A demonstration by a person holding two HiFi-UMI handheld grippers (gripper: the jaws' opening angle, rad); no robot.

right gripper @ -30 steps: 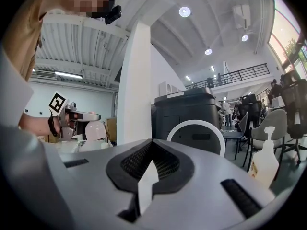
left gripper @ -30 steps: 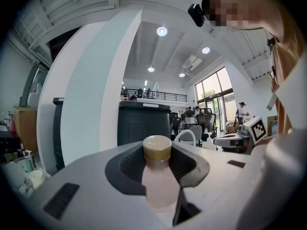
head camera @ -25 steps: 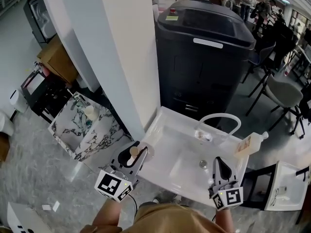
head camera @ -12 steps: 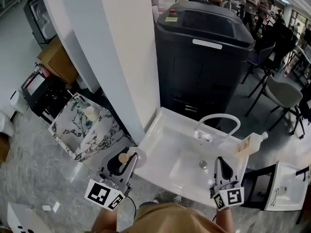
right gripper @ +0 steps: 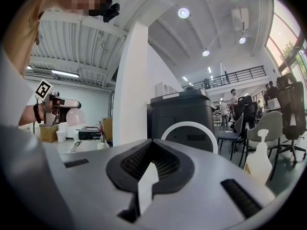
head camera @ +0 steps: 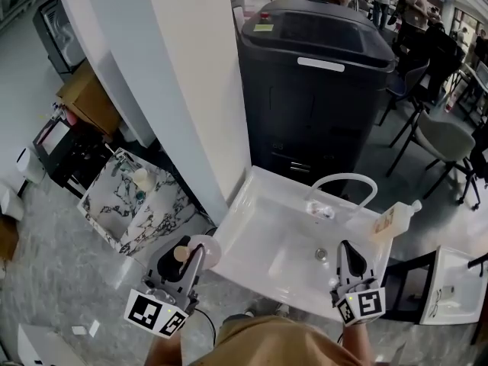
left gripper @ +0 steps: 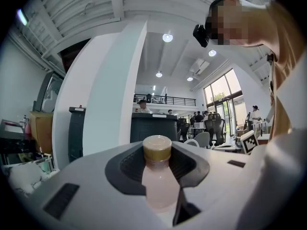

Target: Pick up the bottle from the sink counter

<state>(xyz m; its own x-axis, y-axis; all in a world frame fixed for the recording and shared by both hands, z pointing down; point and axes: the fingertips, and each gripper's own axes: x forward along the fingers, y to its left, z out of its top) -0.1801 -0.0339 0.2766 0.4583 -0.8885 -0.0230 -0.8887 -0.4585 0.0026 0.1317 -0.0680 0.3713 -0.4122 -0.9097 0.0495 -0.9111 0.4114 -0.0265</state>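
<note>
Head view: sink counter (head camera: 267, 235) beside pillar (head camera: 198, 90); seemingly office.

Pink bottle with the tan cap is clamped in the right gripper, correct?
No. The left gripper clamps the pink bottle, as the left gripper view shows. The right gripper is shut with nothing in it.

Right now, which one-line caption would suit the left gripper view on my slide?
Left gripper shut on a pale pink, tan-capped bottle before a white pillar.
</note>
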